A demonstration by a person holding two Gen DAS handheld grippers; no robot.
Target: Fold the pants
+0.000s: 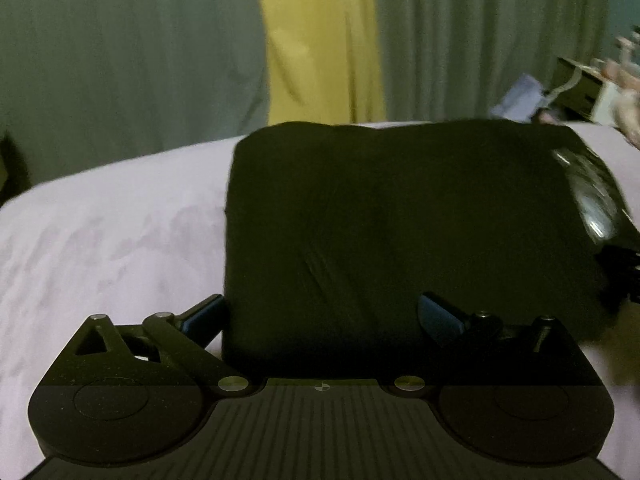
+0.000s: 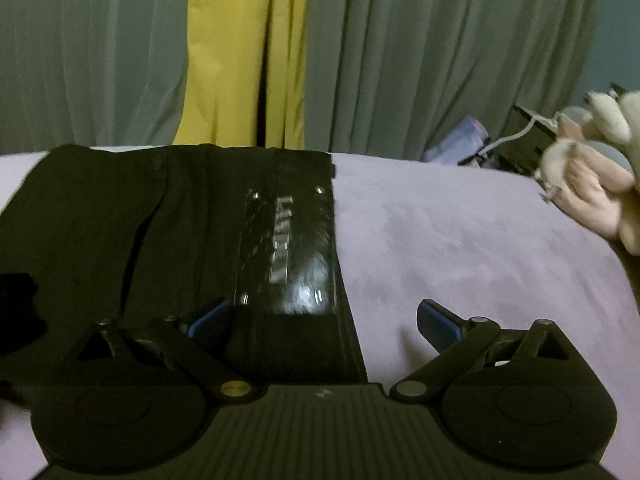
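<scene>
- The bed (image 1: 100,248), under a pale lilac cover, carries the black pants (image 1: 400,220), which lie as a compact, roughly square bundle towards its far edge; the flat surface lets the layers stay stacked without being held.
- The left tool (image 1: 322,316) has its fingers spread wide across the bundle's near left corner: one blue pad sits just off the cloth over the bed, the other above the fabric. Nothing is pinched, so the bundle rests on its own weight.
- In the right wrist view the pants (image 2: 168,240) show lengthwise folds and a glossy waistband (image 2: 296,248) with raised lettering along their right edge, suggesting the legs were brought up to the waist.
- The right tool (image 2: 324,320) is likewise spread and empty, straddling the waistband's near end, one pad over cloth, the other over the bed.
- I judge the fold essentially finished, with both tools placed to release or tidy.
- A soft toy (image 2: 592,184) lies well apart at the right, before green and yellow curtains (image 2: 248,52).
</scene>
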